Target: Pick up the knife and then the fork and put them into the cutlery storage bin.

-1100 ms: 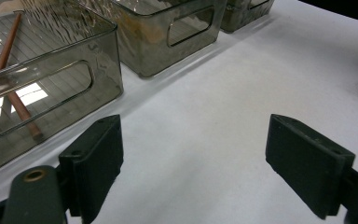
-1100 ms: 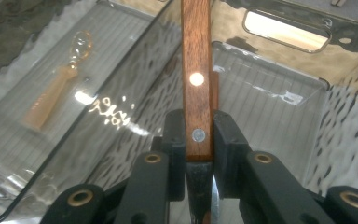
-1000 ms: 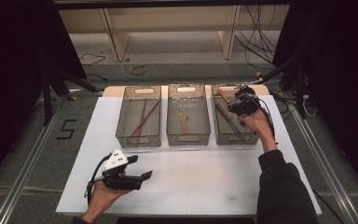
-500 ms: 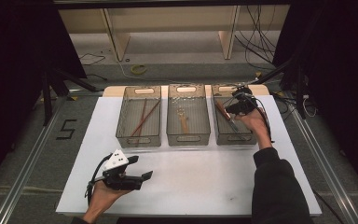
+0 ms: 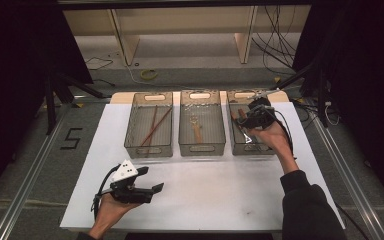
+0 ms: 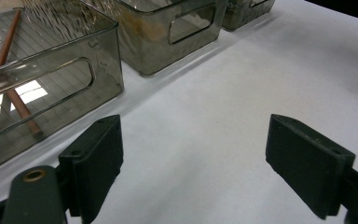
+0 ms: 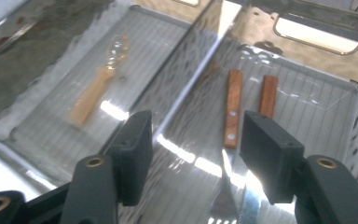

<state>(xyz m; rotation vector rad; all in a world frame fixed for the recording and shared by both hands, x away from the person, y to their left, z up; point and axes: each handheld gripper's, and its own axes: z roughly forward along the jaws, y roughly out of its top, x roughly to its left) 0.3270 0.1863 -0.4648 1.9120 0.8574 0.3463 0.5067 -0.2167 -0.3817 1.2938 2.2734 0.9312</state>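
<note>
Jaws of the right gripper [image 7: 193, 154] have just been opening and are being held released, nothing between them, above two wooden-handled utensils [image 7: 233, 108] lying in the right bin [image 5: 240, 145] on the counter [image 5: 220, 190].

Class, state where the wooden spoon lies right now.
In the high view the wooden spoon lies in the middle bin, between the chopsticks' bin and the bin under the right gripper.
</note>
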